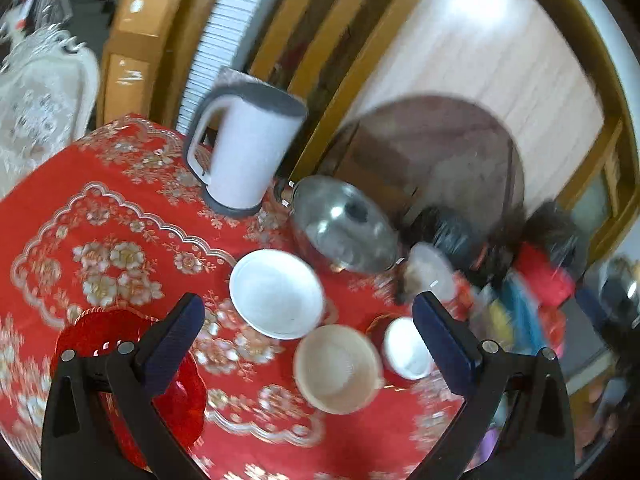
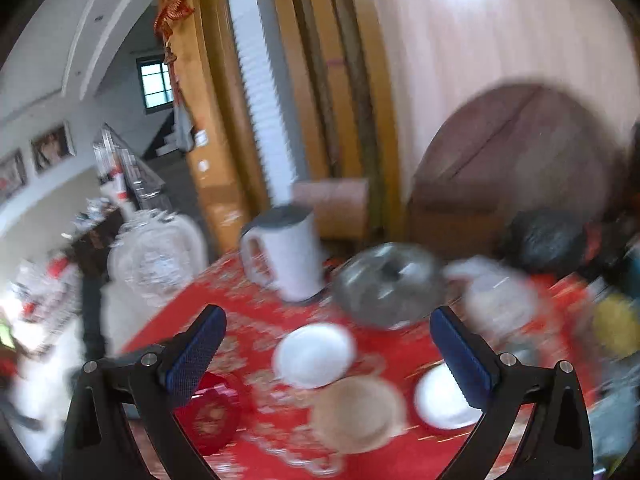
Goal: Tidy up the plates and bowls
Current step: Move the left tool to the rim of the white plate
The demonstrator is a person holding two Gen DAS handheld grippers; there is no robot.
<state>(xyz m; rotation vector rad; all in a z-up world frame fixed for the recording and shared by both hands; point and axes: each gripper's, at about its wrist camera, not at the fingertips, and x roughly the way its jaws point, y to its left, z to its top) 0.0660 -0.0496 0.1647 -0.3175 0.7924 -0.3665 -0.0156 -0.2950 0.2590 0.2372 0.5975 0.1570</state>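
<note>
On the red floral tablecloth [image 1: 100,208] lie a white plate [image 1: 277,294], a beige bowl [image 1: 338,368] in front of it, and a small white bowl [image 1: 406,348] to the right, resting on a red dish. A red glass plate [image 1: 132,384] sits at the near left, partly hidden by my left finger. My left gripper [image 1: 308,340] hovers open above the plate and beige bowl, holding nothing. In the blurred right wrist view the white plate [image 2: 314,354], beige bowl [image 2: 356,412], small white bowl [image 2: 440,404] and red glass plate [image 2: 208,416] show again. My right gripper [image 2: 328,352] hangs open and empty above them.
A white electric kettle [image 1: 248,148] stands at the table's back. A steel pot with lid [image 1: 346,226] sits right of it. A clear lidded container [image 1: 430,272], black bags [image 1: 456,236] and colourful clutter [image 1: 532,300] crowd the right side. A lace-covered chair [image 1: 36,96] stands at left.
</note>
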